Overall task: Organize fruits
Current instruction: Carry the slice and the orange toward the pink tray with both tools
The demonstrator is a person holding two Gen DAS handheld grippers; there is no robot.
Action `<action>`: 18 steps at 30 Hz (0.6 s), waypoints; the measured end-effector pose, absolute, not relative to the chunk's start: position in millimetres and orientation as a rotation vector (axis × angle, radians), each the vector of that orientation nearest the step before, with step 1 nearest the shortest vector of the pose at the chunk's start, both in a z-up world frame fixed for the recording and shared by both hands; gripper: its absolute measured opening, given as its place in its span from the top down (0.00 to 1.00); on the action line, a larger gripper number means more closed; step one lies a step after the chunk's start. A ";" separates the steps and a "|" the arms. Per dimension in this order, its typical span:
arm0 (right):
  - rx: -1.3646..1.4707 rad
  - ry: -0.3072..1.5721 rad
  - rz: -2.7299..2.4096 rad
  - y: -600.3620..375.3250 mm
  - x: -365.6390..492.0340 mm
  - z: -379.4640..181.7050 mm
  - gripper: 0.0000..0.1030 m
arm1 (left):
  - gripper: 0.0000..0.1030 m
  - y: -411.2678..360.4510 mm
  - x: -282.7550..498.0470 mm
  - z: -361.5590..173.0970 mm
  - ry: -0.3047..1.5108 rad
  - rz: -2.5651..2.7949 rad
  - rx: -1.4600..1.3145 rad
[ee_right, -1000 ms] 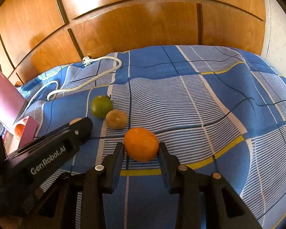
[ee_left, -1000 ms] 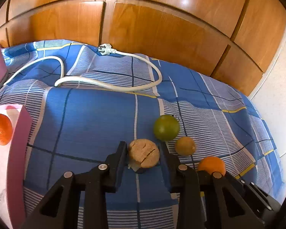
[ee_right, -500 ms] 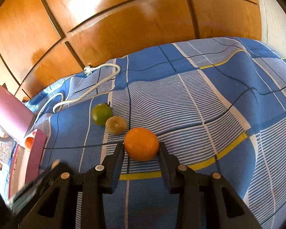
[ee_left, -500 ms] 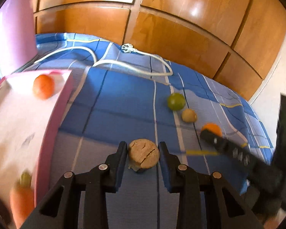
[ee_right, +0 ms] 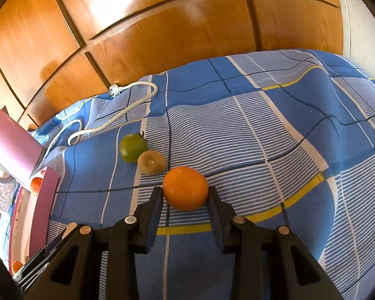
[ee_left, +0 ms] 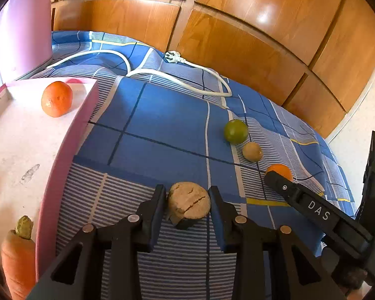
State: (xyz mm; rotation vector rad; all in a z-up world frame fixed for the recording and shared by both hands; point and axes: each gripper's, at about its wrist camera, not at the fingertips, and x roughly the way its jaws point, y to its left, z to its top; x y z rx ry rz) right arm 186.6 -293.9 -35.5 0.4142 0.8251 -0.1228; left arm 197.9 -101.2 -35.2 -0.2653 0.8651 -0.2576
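Pointing steeply down, left gripper [ee_left: 188, 201] jaws clamp muffin [ee_left: 189, 203]; right gripper [ee_right: 185, 192] jaws clamp orange [ee_right: 185, 188].

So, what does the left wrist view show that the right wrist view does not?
Only the left wrist view: the left gripper shut on a tan cracked round item, and a carrot in the pink box.
Only the right wrist view: the right gripper closed on the orange, seen in full.
Both: green fruit, kiwi, white cable, blue checked sheet.
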 end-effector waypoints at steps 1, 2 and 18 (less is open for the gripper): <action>0.415 0.824 -0.123 -293.9 186.5 -35.7 0.65 | 0.66 -101.7 197.7 -35.3 0.864 -0.256 -0.263; 0.415 0.824 -0.122 -293.8 186.8 -35.6 0.65 | 0.65 -101.7 197.4 -35.3 0.863 -0.256 -0.261; 0.440 0.807 -0.107 -297.8 182.4 -35.4 0.65 | 0.68 -103.0 184.8 -33.0 0.847 -0.239 -0.207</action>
